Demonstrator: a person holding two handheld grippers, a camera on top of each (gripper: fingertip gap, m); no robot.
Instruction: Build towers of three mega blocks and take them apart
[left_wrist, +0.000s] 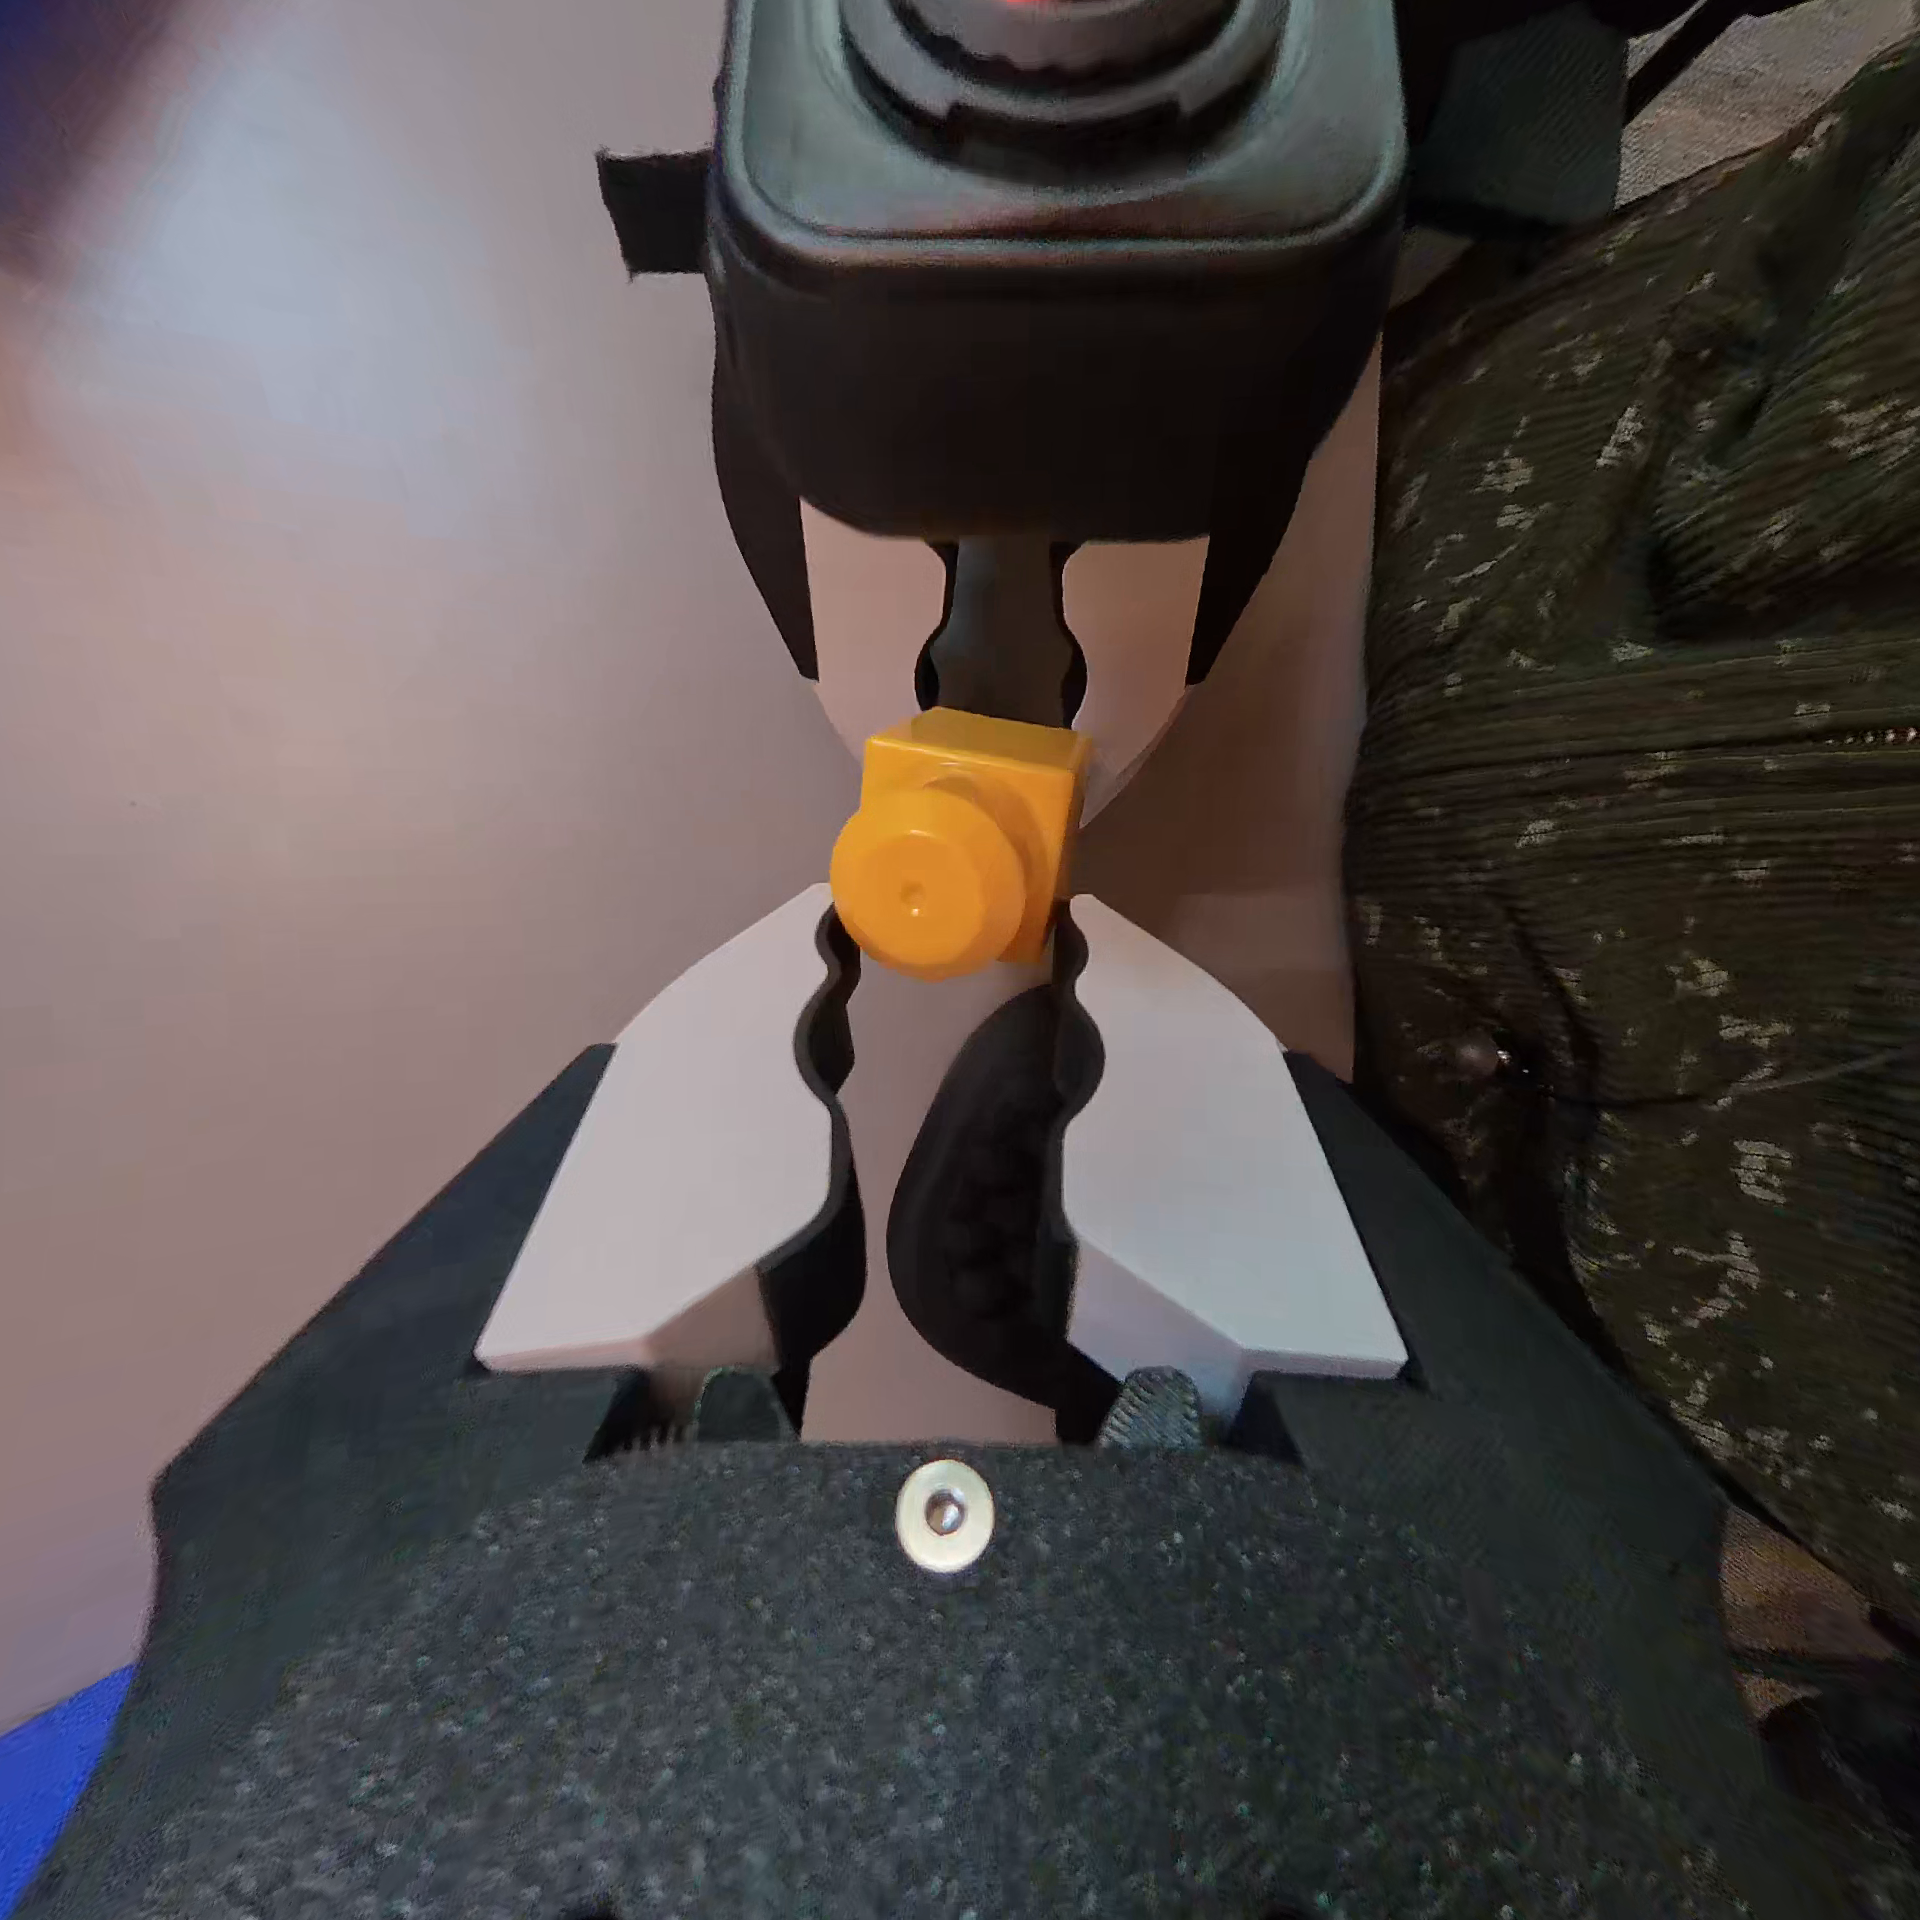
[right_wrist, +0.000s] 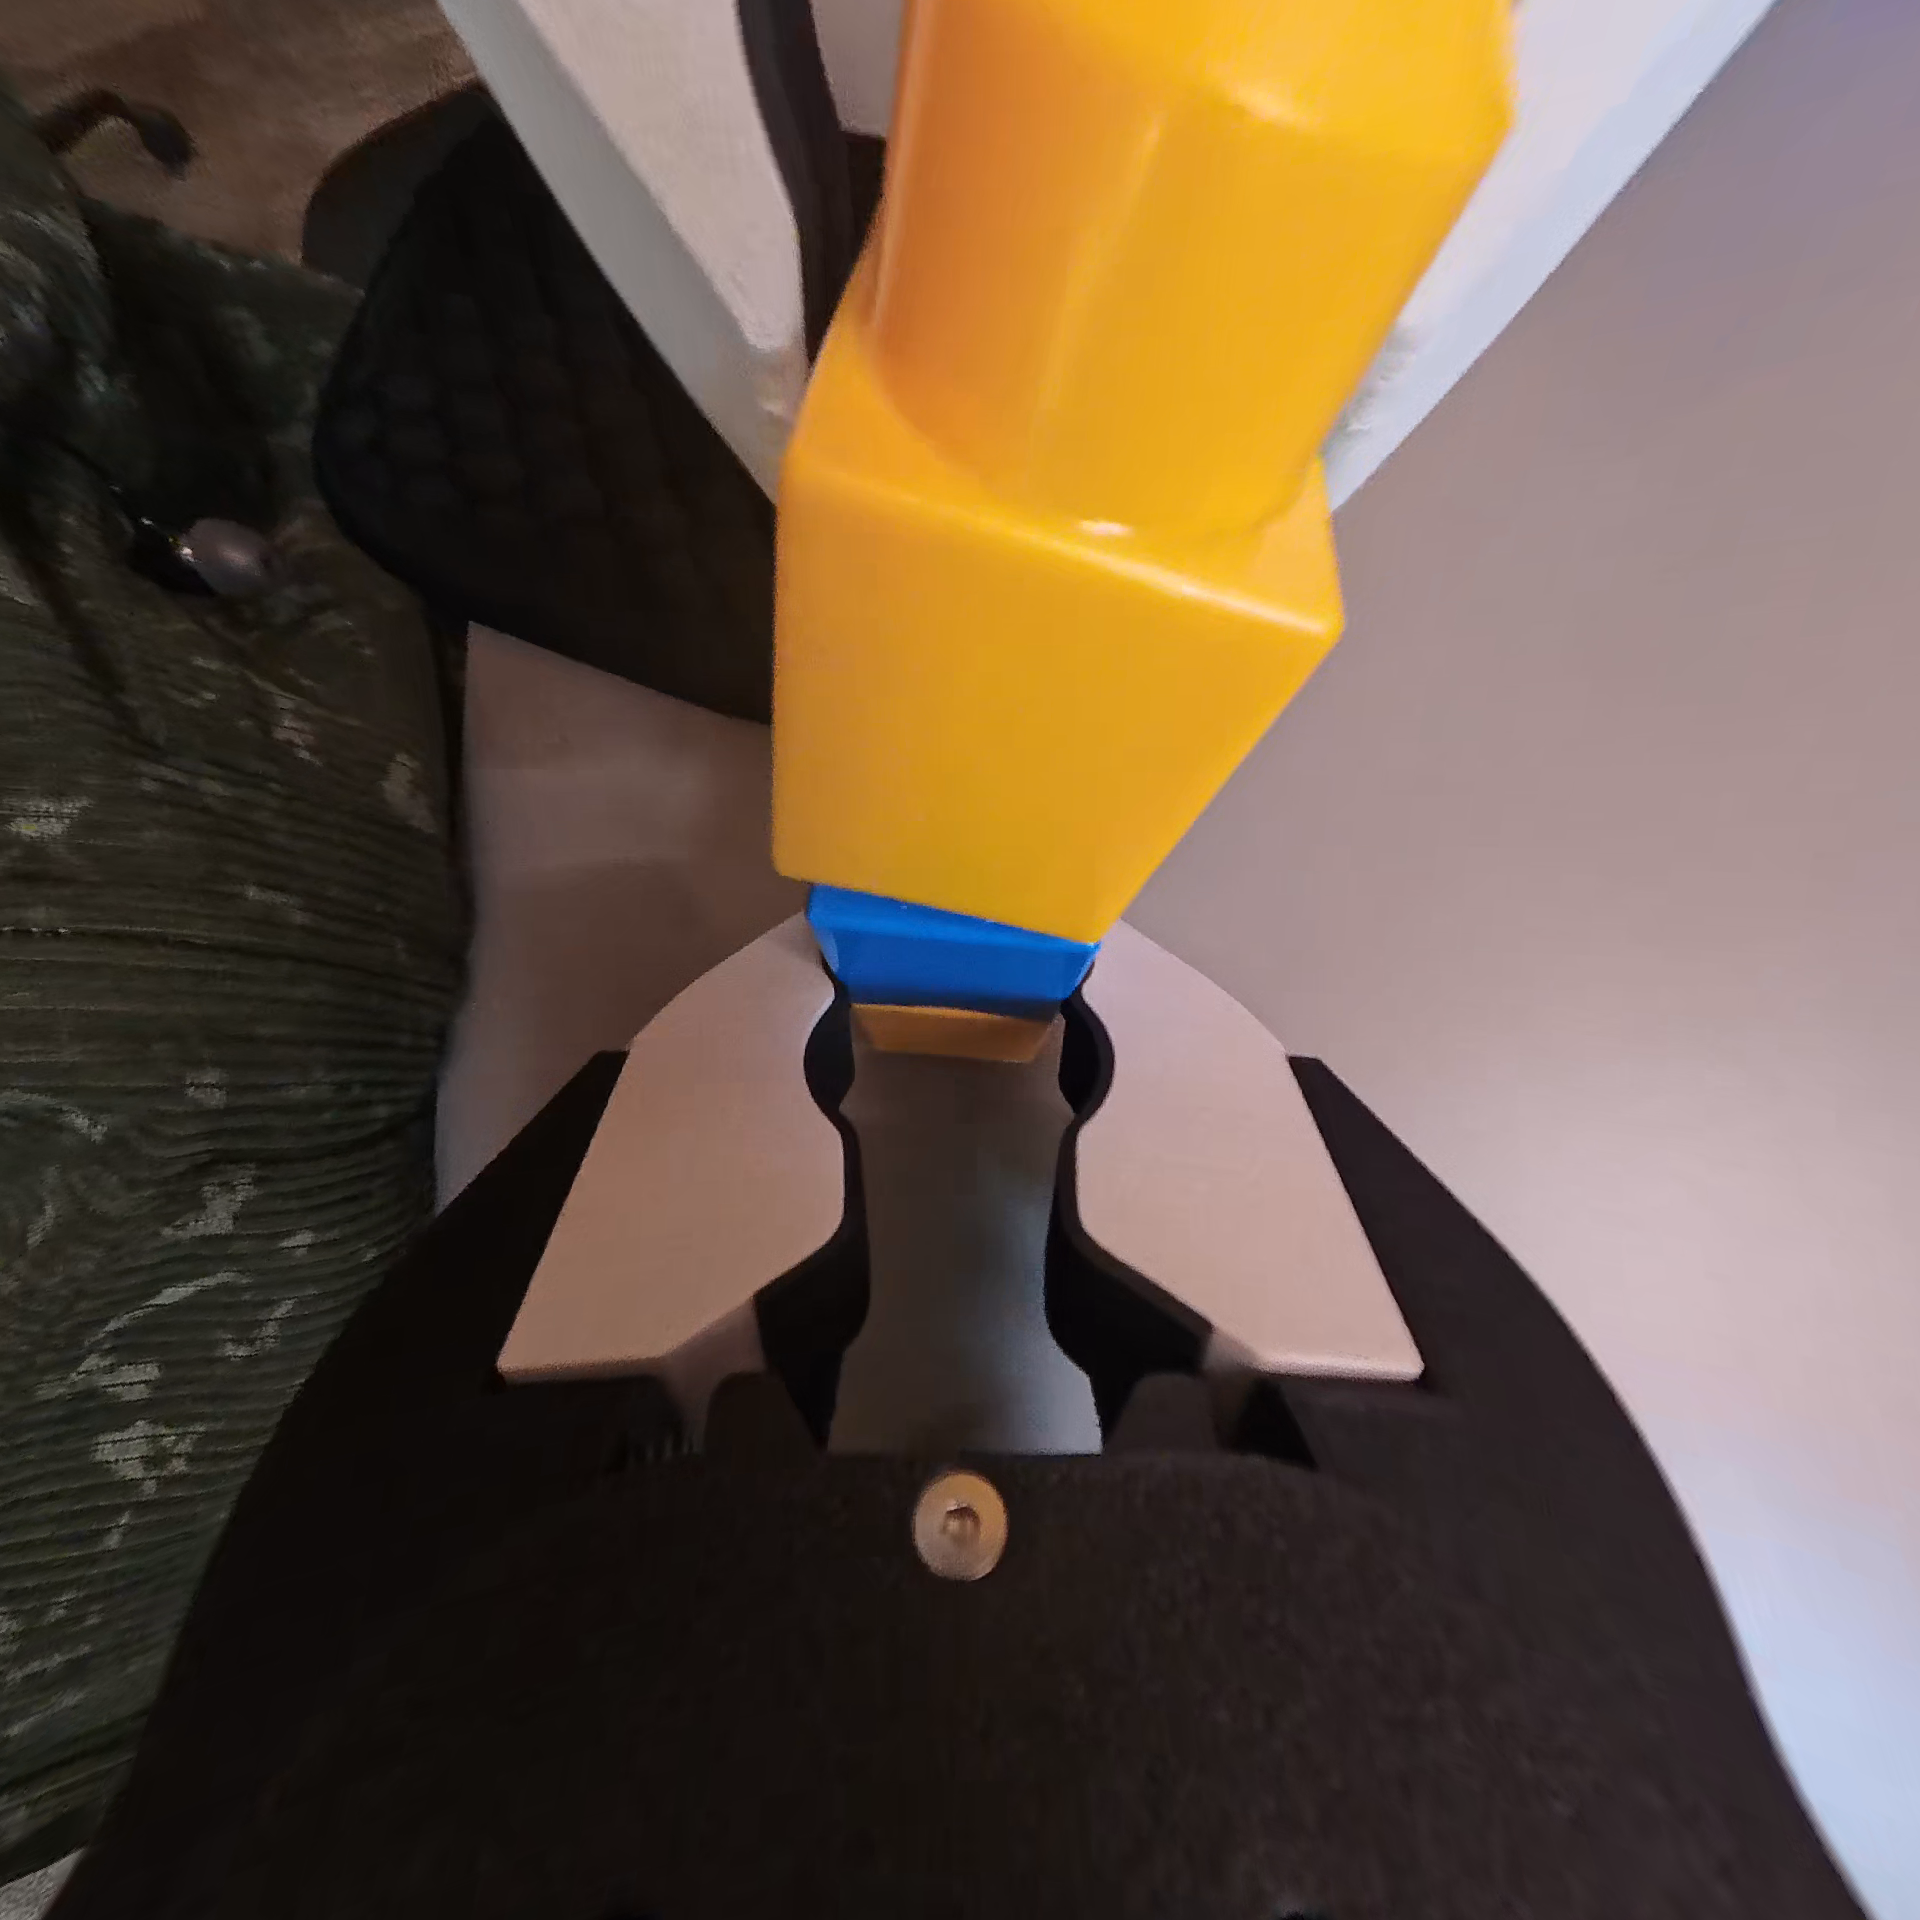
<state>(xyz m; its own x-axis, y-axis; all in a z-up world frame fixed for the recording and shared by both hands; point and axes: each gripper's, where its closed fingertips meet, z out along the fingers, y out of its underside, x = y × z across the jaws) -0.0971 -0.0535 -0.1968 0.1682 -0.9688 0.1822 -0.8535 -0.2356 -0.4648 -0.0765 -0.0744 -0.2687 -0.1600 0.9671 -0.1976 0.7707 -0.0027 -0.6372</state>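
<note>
A short tower is held in the air between my two grippers. Its top block is orange-yellow (left_wrist: 971, 800), with its stud facing the left wrist camera. In the right wrist view this block (right_wrist: 1039, 707) sits on a blue block (right_wrist: 951, 956), with a sliver of another orange block (right_wrist: 956, 1034) behind it. My right gripper (right_wrist: 956, 992) is shut on the blue block. My left gripper (left_wrist: 951, 925) is shut on the orange-yellow block's stud end. The right gripper (left_wrist: 1003, 727) faces me from above in the left wrist view, and the left gripper (right_wrist: 1070, 405) shows at the top of the right wrist view.
A person's dark green patterned garment (left_wrist: 1662, 831) is close on one side and also shows in the right wrist view (right_wrist: 156, 831). A black textured pad (right_wrist: 499, 436) lies below the grippers on a pale surface (left_wrist: 364, 727). A blue patch (left_wrist: 52, 1714) shows at the lower left. About 8 cm separates my left fingertips from my right.
</note>
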